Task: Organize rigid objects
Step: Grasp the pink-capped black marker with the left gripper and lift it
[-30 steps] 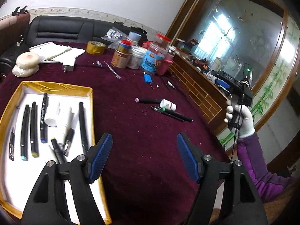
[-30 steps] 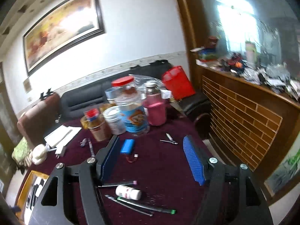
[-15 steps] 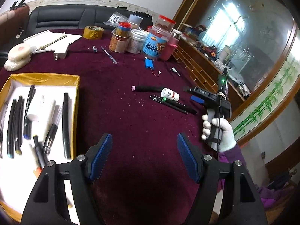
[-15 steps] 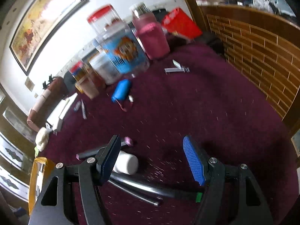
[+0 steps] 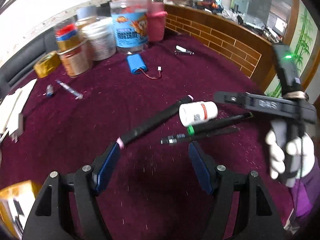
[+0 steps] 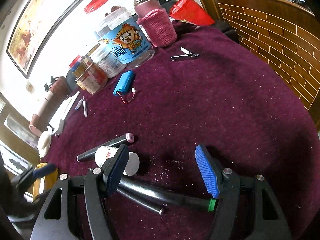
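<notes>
The right gripper [image 6: 162, 166], wide, half hides the white bottle [image 6: 117, 160]; the left gripper [image 5: 154, 168], wide, has moved from the tray, now cropped at 8 o'clock.

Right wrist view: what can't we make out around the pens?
- Green-banded pen: one end hidden behind the right hand-held gripper.
- White bottle: label partly covered by the gripper's left finger.
- Gold box: cut off by the left wrist view's edge, contents blurred.
</notes>
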